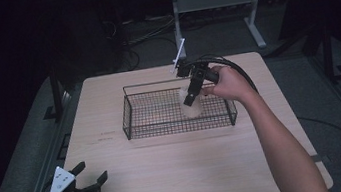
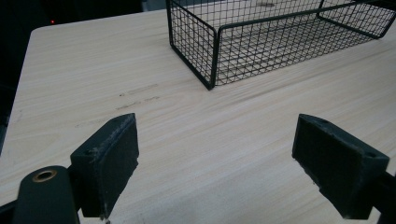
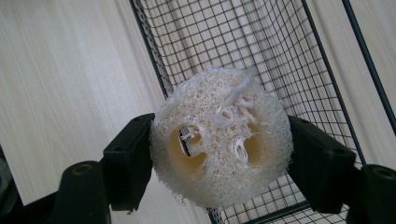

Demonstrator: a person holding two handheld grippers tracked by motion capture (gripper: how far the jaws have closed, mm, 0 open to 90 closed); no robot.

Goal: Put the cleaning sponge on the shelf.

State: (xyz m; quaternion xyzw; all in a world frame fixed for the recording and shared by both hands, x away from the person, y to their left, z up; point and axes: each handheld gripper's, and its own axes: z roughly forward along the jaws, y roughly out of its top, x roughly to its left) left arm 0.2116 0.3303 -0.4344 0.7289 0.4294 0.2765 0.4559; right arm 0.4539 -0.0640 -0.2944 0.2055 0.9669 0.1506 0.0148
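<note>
A black wire basket stands on the middle of the wooden table. My right gripper hangs over the basket's right part, shut on a pale round loofah sponge. In the right gripper view the loofah sits squeezed between the two black pads, with the basket's mesh below it. My left gripper rests low at the table's front left corner, open and holding nothing. The left gripper view has its pads spread wide over bare wood, the basket's near corner ahead.
A metal table frame stands on the dark floor behind the table. A thick black cable trails from my right gripper over the person's hand. The wood shows faint scuff marks left of the basket.
</note>
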